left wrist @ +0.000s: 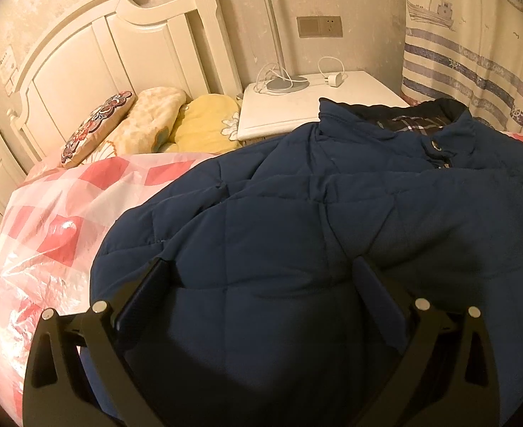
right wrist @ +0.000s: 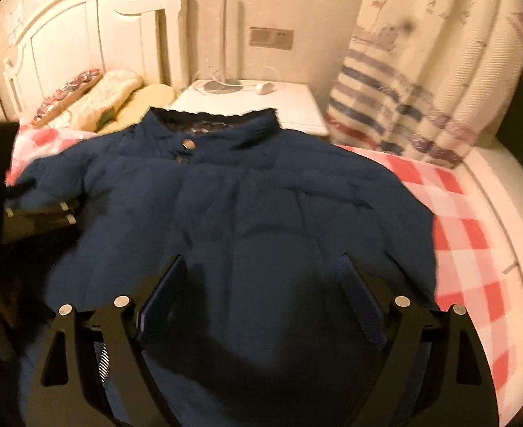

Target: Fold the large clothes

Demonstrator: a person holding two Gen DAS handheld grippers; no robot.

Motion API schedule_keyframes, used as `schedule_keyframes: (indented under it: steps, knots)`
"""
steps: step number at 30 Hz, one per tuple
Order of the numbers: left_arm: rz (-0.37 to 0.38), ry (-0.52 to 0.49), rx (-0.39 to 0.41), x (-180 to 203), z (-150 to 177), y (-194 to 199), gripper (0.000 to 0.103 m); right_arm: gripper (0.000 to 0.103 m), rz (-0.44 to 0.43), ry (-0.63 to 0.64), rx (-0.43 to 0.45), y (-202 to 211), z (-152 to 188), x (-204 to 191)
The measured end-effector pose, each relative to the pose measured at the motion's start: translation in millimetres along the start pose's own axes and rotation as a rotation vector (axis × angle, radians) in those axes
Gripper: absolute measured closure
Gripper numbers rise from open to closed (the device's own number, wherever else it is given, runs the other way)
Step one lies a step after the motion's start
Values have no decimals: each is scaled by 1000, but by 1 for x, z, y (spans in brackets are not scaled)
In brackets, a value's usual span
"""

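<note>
A navy quilted jacket (left wrist: 297, 220) lies spread on the bed, collar with a plaid lining toward the nightstand; it also shows in the right wrist view (right wrist: 233, 206), with a metal snap at the collar. My left gripper (left wrist: 261, 270) is open, its jaws wide apart just above the jacket's lower left part. My right gripper (right wrist: 261, 267) is open and hovers over the jacket's lower middle. The left gripper also shows in the right wrist view (right wrist: 40, 213) at the jacket's left sleeve edge. Neither holds any fabric.
The bed has a pink and white checked cover (left wrist: 58, 220) under clear plastic. Pillows and a folded blanket (left wrist: 147, 121) lie at the white headboard (left wrist: 101, 46). A white nightstand (left wrist: 314, 103) with a lamp base and charger stands behind. A striped curtain (right wrist: 421, 82) hangs at right.
</note>
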State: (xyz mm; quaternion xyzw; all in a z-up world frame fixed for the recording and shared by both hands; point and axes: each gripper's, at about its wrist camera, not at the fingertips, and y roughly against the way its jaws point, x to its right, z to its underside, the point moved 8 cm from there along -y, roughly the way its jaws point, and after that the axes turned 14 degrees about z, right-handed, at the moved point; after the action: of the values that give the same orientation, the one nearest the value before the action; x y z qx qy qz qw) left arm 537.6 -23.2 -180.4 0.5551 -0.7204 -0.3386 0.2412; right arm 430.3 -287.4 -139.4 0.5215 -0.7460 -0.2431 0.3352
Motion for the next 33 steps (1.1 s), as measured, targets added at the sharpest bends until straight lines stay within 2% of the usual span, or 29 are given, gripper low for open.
schedule_keyframes:
  steps: [2,6,7,10,13,15,16,17,20,21,24,27,28,29,30,33]
  knots:
    - [3,2,2,0,0,1,2,16,-17,11,-26,-15,13,-2]
    - [-2,7,-10,-2,5,19,2,17,-57,-2,-72,-18,15,1]
    - [19,18,5,-1,9,35,2,17,-57,-2,-84,-11,16,4]
    - [119,52,57,2,29,80,2,17,-60,-16,-28,17,23,17]
    - [182,71,-32,9,65,88,2,17,-50,-20,-25,25,44,29]
    - [173,52,-103,14,87,77,2,16,-44,-10,-105,6,68,32]
    - [151,30,-130,15,98,67,2,15,-58,-16,-108,0,74,31]
    - [156,49,-100,13,99,69,2,15,-73,-32,-92,-1,75,32]
    - [130,87,-144,8,100,74,3,15,-64,-30,-132,5,76,34]
    - [146,101,-133,9,101,84,3,15,-69,-28,-149,12,79,33]
    - [201,74,-96,21,111,109,2,15,-145,-10,-108,43,88,26]
    - [177,9,-140,31,138,109,2,15,-164,88,-100,56,112,11]
    - [165,-8,-133,33,147,108,2,15,-156,122,-97,56,122,6]
    - [165,-8,-106,33,150,109,2,15,-145,132,-59,57,127,5]
    - [165,1,-111,30,152,111,2,15,-151,120,-55,59,130,7]
    - [156,33,-115,24,159,131,2,15,-142,102,-101,69,134,14]
